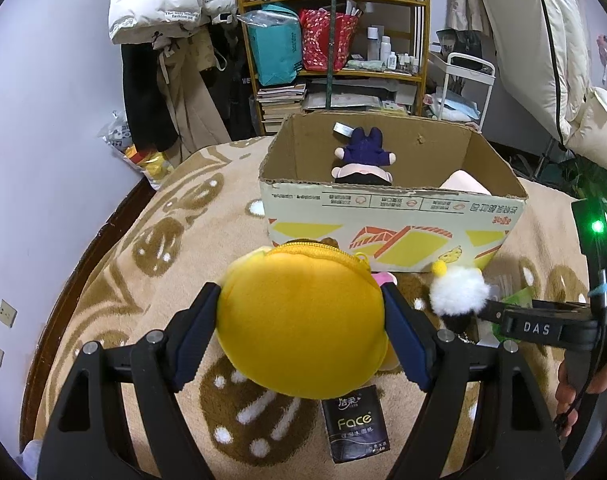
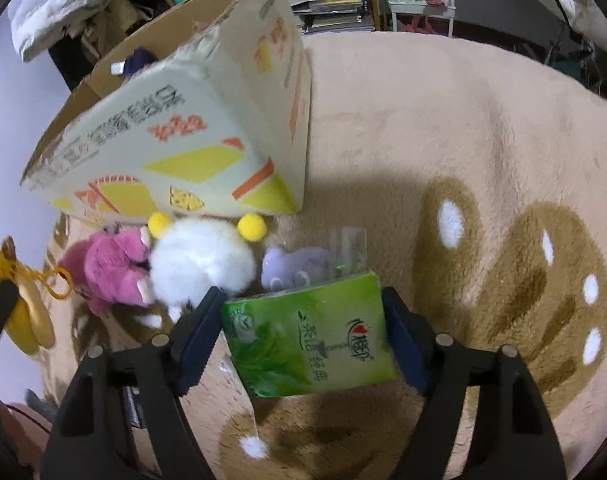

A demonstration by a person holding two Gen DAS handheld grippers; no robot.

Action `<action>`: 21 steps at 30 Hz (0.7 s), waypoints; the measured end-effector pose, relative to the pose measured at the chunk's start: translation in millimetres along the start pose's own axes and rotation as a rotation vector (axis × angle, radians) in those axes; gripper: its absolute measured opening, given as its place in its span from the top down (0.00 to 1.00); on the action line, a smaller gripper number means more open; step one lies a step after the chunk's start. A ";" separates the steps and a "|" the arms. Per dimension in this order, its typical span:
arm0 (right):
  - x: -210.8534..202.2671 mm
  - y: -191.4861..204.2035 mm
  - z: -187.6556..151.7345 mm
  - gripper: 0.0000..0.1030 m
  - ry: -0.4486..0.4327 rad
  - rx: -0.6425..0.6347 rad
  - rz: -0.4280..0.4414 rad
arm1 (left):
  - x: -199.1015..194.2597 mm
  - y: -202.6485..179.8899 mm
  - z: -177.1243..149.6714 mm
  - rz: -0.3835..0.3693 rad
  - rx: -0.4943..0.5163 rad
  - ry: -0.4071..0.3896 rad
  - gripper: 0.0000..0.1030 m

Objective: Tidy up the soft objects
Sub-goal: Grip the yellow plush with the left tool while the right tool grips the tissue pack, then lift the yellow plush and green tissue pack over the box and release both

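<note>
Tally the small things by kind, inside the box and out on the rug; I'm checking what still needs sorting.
Plush toys: 6 (yellow round plush pouch, white fluffy pom-pom toy, pink plush, lilac plush, navy-clothed doll, pale pink plush)
Tissue packs: 2 (green pack, black pack)
Total: 8

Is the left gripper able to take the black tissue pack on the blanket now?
Probably not yet. The left gripper is shut on the yellow plush pouch, which fills its jaws and hangs over the black tissue pack.
</note>
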State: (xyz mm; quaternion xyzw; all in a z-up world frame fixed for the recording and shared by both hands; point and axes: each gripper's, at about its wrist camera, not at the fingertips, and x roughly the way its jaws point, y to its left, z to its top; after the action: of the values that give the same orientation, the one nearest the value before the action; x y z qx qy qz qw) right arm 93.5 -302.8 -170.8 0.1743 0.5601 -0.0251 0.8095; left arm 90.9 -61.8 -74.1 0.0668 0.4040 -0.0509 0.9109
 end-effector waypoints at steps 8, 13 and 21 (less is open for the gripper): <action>-33.6 1.1 2.0 0.21 -0.130 -0.023 -0.039 | -9.6 2.8 4.4 0.015 -0.006 -0.052 0.24; -72.7 11.2 1.7 0.21 -0.261 -0.044 0.012 | -27.4 4.7 12.4 0.028 -0.013 -0.157 0.24; -118.8 40.4 8.0 0.21 -0.427 -0.108 0.058 | -49.8 10.7 42.3 0.016 -0.019 -0.297 0.24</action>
State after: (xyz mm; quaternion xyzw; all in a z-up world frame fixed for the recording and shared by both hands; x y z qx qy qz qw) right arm 66.0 -285.7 -49.3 0.1375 0.3711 -0.0081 0.9183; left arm 90.1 -56.2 -8.1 0.0529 0.2648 -0.0490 0.9616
